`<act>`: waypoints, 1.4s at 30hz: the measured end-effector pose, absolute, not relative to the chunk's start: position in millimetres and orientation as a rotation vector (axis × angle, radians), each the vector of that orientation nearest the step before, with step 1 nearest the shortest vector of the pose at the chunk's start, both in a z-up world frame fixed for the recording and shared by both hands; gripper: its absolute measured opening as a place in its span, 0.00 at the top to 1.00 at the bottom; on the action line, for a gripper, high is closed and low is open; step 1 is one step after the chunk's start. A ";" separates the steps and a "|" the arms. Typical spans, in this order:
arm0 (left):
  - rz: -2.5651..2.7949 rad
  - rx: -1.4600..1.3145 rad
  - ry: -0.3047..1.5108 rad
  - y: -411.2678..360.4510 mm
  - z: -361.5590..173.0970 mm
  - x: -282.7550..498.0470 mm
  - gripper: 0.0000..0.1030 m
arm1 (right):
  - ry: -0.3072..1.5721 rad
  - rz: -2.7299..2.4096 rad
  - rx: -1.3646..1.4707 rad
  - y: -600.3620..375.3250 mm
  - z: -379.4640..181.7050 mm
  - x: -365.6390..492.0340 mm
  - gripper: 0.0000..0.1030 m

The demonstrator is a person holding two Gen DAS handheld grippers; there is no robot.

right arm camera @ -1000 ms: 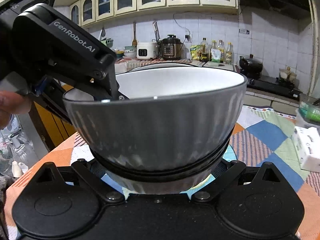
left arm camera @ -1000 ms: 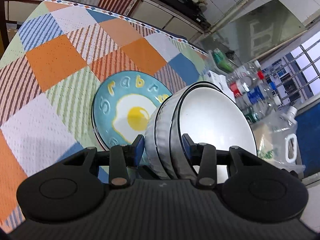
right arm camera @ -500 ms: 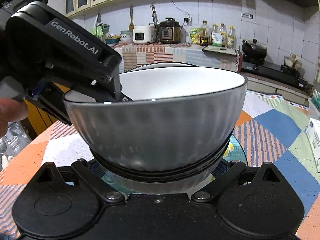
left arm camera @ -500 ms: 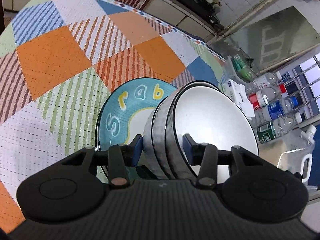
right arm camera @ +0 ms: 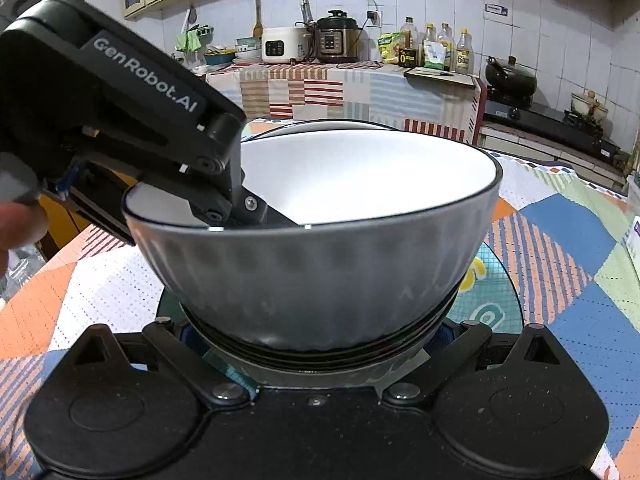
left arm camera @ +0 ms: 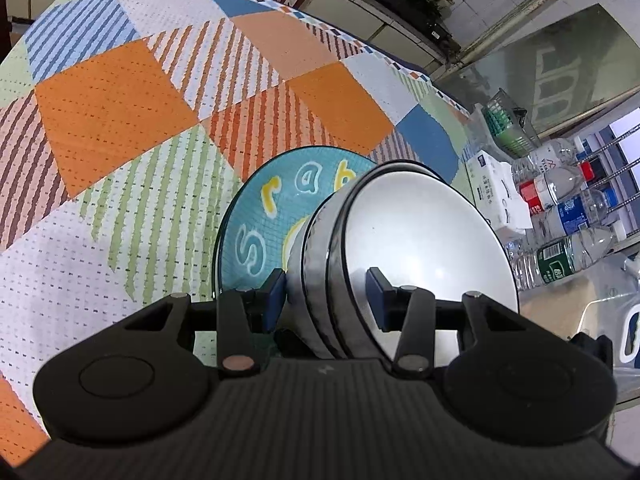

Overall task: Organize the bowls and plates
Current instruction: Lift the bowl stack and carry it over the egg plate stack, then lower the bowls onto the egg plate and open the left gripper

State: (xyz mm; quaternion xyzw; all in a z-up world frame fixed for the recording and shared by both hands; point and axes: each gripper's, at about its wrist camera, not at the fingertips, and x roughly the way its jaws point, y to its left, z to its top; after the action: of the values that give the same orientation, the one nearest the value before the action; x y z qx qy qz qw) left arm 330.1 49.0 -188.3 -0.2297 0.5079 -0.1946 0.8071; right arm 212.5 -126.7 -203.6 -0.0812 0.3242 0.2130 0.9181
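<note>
We have the left gripper (left arm camera: 326,294) clamped on the rim of the stacked grey bowls (left arm camera: 400,264): one blue pad (left arm camera: 274,294) outside the ribbed wall, the other inside on the white glaze, gap narrow. In the right wrist view the same left gripper (right arm camera: 224,196) comes in from the upper left and bites the near-left rim of the stack (right arm camera: 320,264).

Our right gripper (right arm camera: 316,344) straddles the base of the stack at lower centre; its fingertips are hidden behind the bowl wall, so we cannot tell whether they press on it or stand clear.

The stack sits over the right half of a teal plate (left arm camera: 272,208) with yellow and white letters; whether bowl and plate touch is not visible. The plate (right arm camera: 496,300) shows only as a sliver at right in the right wrist view, the bowls block the rest.

Around: patchwork tablecloth (left arm camera: 120,112) across the left and centre; a white tissue pack (left arm camera: 496,188) just beyond the bowls at right; water bottles (left arm camera: 560,216) at the right edge; a green basket (left arm camera: 506,124) above them. Far counter, upper centre: rice cooker (right arm camera: 280,44), pressure cooker (right arm camera: 338,36), oil bottles (right arm camera: 436,48); a black pot (right arm camera: 510,76) on the stove at upper right.
</note>
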 end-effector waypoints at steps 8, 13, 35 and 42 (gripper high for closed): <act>-0.400 -0.471 1.059 46.1 -187.6 325.0 0.59 | 0.656 0.406 -0.152 -125.0 -206.6 212.6 0.03; -0.367 -0.405 1.050 42.2 -181.6 321.5 0.52 | 0.703 0.358 -0.192 -121.3 -199.9 203.3 0.03; -0.236 -0.150 0.921 34.2 -97.1 255.7 0.34 | 0.688 0.270 -0.160 -157.6 -149.8 139.8 0.03; -0.227 -0.153 0.884 38.9 -67.8 213.7 0.29 | 0.684 0.241 -0.146 -165.4 -123.4 125.0 0.03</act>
State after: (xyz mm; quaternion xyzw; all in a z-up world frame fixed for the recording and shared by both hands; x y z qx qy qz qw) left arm 213.7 38.9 -67.8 -0.0740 0.4263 -0.1094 0.8949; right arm 125.0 -165.4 -123.4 -0.0711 0.3343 0.1180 0.9323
